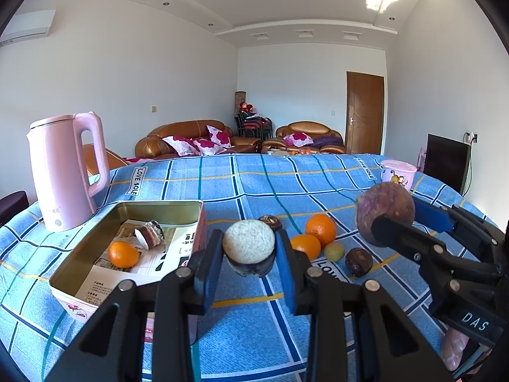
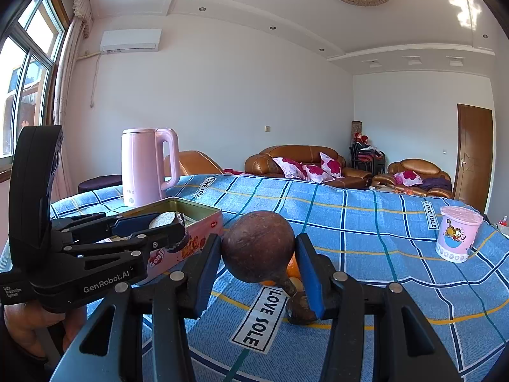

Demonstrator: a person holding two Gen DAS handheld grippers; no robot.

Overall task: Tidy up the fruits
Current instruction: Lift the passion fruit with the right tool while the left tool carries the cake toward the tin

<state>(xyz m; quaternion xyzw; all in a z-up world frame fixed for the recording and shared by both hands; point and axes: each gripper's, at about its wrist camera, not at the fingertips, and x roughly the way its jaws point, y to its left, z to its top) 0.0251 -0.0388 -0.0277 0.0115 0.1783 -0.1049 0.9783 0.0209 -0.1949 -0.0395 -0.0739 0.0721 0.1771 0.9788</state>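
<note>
Item one: a halved fruit, pale cut face turned toward the camera and dark rind beneath, is being held clamped between the blue pads of the left gripper. It is being kept above the blue checked cloth, just beside the right wall of the tin box.

Item two: a round brown-purple fruit with a short stem is being gripped by the right gripper, the pads being pressed against both its sides. In the left wrist view the same fruit is being shown raised off the cloth, to the right of the loose fruits.

Item three: the tin box, gold inside and pink outside, is being occupied by printed paper, one orange and a cut dark fruit piece.

Item four: loose fruits are being left on the cloth between the two grippers: two oranges touching one another, a small yellow-green fruit just beside them, a dark wrinkled fruit near that, and another dark fruit partly hidden behind the halved one.

Item five: a pink kettle is being stood upright behind the box at the far left.

Item six: a pink cartoon cup is being stood upright at the far right, well apart from the fruits.
</note>
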